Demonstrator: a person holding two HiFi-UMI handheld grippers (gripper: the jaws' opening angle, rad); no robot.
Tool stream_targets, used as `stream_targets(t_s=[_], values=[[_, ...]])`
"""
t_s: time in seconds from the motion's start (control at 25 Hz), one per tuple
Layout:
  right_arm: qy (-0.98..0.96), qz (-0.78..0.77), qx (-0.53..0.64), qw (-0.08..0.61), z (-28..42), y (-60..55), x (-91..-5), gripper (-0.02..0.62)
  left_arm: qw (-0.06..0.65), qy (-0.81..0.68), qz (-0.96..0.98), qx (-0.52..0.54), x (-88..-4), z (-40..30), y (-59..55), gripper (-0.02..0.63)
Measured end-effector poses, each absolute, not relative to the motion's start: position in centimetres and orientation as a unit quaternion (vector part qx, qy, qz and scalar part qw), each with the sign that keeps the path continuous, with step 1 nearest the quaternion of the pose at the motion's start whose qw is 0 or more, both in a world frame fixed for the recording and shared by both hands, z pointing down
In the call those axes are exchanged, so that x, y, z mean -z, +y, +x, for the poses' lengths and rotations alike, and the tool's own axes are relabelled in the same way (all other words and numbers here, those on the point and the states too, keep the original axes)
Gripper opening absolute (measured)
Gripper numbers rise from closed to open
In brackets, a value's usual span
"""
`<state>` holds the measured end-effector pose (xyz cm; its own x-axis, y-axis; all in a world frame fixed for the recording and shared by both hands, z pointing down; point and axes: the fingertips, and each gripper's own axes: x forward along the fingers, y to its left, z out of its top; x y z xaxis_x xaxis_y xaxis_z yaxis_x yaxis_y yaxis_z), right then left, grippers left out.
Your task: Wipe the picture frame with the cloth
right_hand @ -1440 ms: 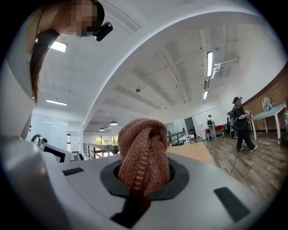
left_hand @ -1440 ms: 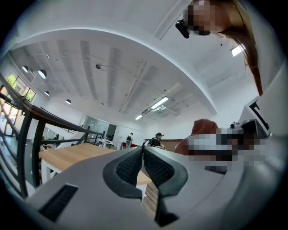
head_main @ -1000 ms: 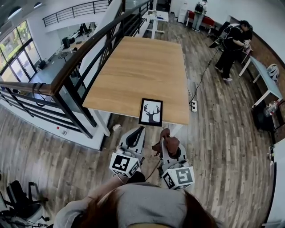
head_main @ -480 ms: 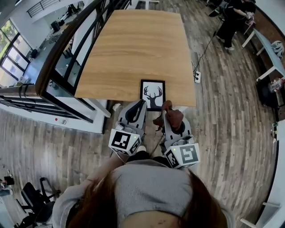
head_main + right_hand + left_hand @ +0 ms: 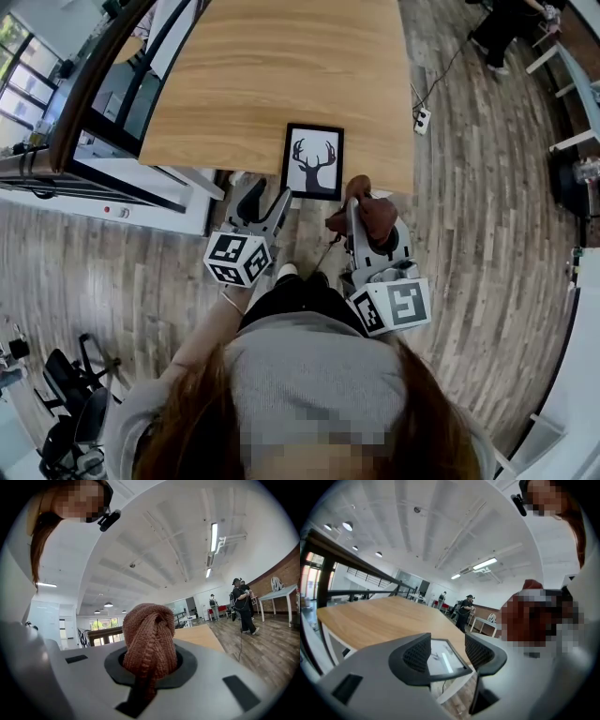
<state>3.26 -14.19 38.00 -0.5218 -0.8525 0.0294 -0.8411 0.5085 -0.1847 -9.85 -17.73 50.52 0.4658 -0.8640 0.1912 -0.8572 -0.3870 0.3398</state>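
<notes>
Pale wood fills the top of the head view: the worktop (image 5: 281,84) sits nearer to us than it did a second ago, and its near edge now lies just ahead of both grippers. The picture frame (image 5: 313,161), black-rimmed with an antlered deer print, lies flat at that near edge, at about 12 o'clock from us.

The left gripper (image 5: 265,200) is at 7 o'clock from the frame, short of the edge. Its jaws, together a moment ago, have just been opening and now stand apart with nothing between them. In the left gripper view the frame (image 5: 443,660) shows beyond the gap, untouched.

The right gripper (image 5: 359,190), at 5 o'clock from the frame, is clamped on the brown knitted cloth (image 5: 373,216), which bunches up between its jaws (image 5: 151,637).

We judge the approach nearly done. The left gripper looks readied to steady the frame, the cloth has not met it, and the wiping has yet to begin.
</notes>
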Motion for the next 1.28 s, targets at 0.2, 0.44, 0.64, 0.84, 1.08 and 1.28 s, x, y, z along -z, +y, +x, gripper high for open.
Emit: stream_targets(t_s=[0.2,0.44,0.64,0.84,1.08,1.28], values=[[0.872,-0.477,0.112,0.014,3.4,-14.3,-40.1,0.046,0.305,-0.496,0.812,-0.036,-57.9,-9.8,-17.8,0.219],[0.872,-0.472,0.13,-0.009,3.3,-14.5,-42.3,0.046,0.406,-0.426,0.806,-0.057,-63.1,-8.4,-19.2,0.219],[0.874,-0.466,0.134,-0.016,2.9,-14.3,-42.8,0.046,0.45,-0.403,0.795,-0.05,-65.0,-9.3,-20.1,0.219],[0.872,-0.467,0.145,-0.028,2.8,-14.9,-44.1,0.044,0.478,-0.359,0.8,-0.042,-65.9,-8.2,-22.1,0.219],[0.87,-0.468,0.149,-0.034,2.3,-15.3,-44.7,0.045,0.528,-0.281,0.802,-0.012,-65.9,-5.8,-23.3,0.219],[0.868,-0.47,0.154,-0.039,2.1,-15.5,-45.1,0.045,0.551,-0.215,0.806,0.027,-65.2,-4.1,-23.8,0.219]])
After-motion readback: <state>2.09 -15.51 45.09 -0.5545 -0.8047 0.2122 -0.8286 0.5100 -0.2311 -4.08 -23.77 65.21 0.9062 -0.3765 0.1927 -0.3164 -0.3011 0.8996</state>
